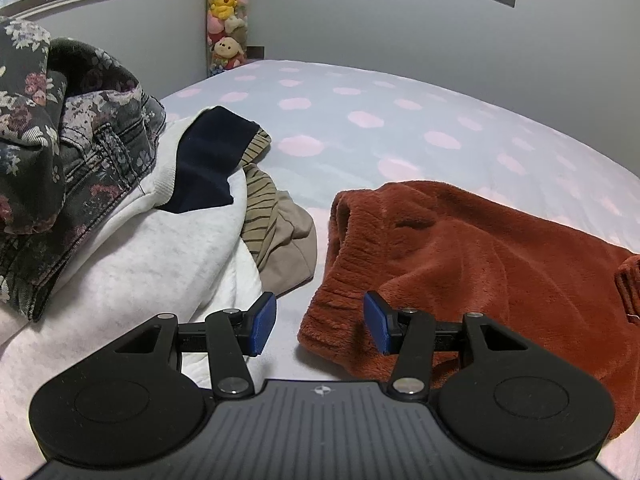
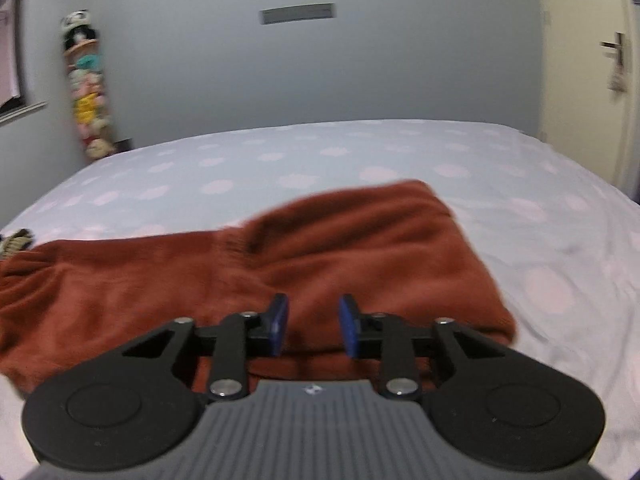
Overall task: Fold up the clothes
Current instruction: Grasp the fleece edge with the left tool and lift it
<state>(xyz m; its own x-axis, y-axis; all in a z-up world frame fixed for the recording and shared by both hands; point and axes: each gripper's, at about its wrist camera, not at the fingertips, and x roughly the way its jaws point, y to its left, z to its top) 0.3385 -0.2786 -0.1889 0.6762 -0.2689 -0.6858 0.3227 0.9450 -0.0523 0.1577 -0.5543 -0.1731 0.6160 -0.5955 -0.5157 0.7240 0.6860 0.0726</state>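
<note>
A fuzzy rust-red fleece garment (image 1: 480,248) lies on a pale blue bed sheet with pink blotches (image 1: 360,120). Beside it: dark floral denim jacket (image 1: 60,152), light grey sweatshirt (image 1: 160,248), khaki striped top (image 1: 264,208).

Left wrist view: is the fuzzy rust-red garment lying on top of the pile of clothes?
No, the fuzzy rust-red garment lies by itself on the dotted bedsheet, apart from the pile of clothes at left.

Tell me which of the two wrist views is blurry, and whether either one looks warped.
Right wrist view: motion blur smears the rust fleece garment and plush toys. Left wrist view: sharp, fleece pile clear. Both: fisheye bends the bed edge and walls, dark corners.
</note>
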